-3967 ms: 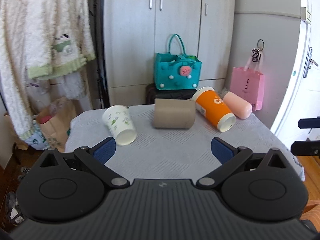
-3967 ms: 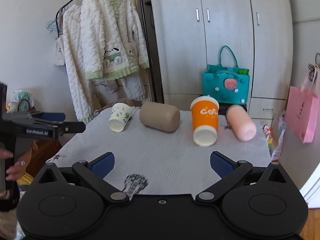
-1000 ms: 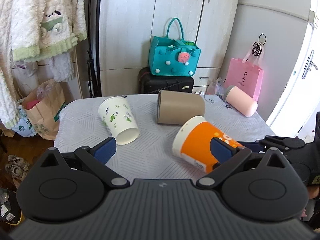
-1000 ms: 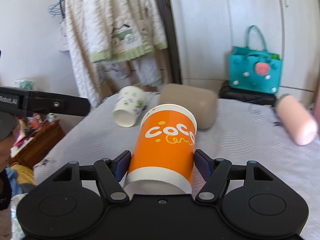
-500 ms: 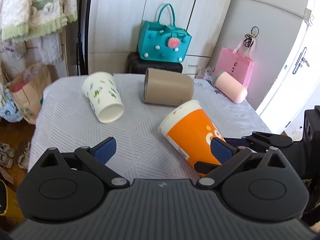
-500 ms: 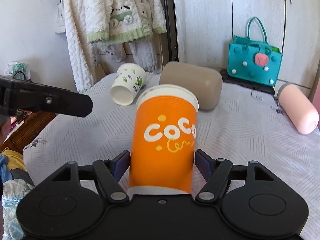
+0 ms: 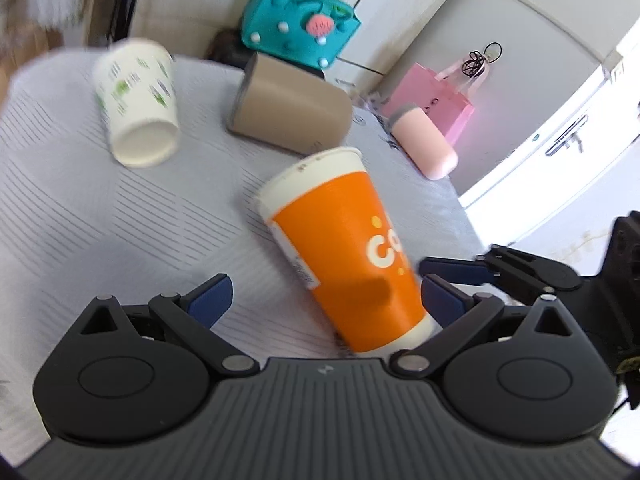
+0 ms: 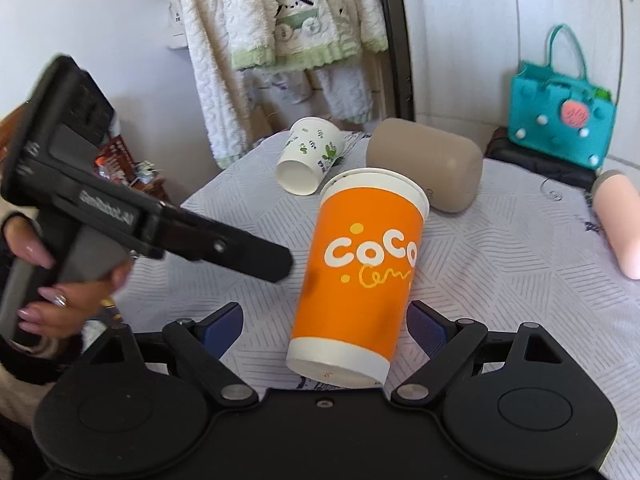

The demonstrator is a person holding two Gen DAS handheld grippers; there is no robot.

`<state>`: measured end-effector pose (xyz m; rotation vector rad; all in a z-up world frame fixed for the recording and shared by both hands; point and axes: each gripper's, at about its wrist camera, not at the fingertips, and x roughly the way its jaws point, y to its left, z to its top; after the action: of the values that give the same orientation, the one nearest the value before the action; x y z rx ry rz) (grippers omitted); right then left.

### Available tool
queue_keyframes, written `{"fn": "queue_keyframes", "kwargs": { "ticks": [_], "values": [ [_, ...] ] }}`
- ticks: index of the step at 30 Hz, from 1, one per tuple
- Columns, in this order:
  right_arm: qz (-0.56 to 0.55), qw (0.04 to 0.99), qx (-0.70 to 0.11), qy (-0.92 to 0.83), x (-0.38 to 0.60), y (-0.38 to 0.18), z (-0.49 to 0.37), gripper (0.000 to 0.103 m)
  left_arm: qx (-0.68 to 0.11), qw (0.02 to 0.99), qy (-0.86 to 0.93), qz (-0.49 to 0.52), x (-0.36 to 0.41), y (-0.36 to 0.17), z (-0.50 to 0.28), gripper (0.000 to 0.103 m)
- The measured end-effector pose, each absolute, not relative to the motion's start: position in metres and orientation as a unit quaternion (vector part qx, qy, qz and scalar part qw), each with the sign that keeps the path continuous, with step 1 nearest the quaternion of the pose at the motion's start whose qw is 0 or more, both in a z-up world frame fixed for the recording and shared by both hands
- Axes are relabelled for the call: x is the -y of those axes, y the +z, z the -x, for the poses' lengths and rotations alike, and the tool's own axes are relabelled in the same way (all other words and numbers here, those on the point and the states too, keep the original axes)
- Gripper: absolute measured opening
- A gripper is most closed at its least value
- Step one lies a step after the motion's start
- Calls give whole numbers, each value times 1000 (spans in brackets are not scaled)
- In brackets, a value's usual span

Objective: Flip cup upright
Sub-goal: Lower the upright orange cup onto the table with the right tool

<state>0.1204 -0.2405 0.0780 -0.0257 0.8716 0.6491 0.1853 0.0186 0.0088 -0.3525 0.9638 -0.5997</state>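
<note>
An orange paper cup (image 8: 362, 276) with white lettering stands on the table, mouth up and leaning a little. It also shows in the left wrist view (image 7: 344, 248). My right gripper (image 8: 326, 326) is open around its lower part, with a gap at the left finger. My left gripper (image 7: 326, 300) is open, and the cup's base stands between its fingers, close to the right one. The right gripper's fingers (image 7: 460, 272) show beside the cup in the left wrist view, and the left gripper's body (image 8: 140, 220) shows at the left of the right wrist view.
A white cup with green print (image 8: 310, 158), a tan cup (image 8: 426, 164) and a pink bottle (image 8: 618, 220) lie on their sides at the back of the grey-clothed table (image 8: 500, 264). Behind it are a teal bag (image 8: 560, 128), hanging clothes (image 8: 280, 20) and a pink bag (image 7: 432, 96).
My right gripper has opened and let go of the orange cup, which now stands nearly upright. My left gripper has moved in around the cup's base.
</note>
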Motion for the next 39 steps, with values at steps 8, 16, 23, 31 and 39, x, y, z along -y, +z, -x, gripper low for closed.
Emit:
{"fn": "queue_keyframes", "kwargs": {
  "ticks": [8,16,23,31,39],
  "values": [
    [-15,816,-473,332,244,64,-162,92,-462,821,-279,187,2,-7,-199,101],
    [-44,808,-474,346,250,51,-170,80,-465,811,-296,198,8,-11,-205,79],
    [-15,825,-439,357,255,59,-160,76,-434,829,-302,183,8,-2,-191,75],
    [27,854,-383,350,251,70,-138,76,-369,868,-304,133,14,23,-167,68],
    [70,897,-296,321,240,80,-119,76,-289,908,-292,83,19,51,-144,65]
  ]
}}
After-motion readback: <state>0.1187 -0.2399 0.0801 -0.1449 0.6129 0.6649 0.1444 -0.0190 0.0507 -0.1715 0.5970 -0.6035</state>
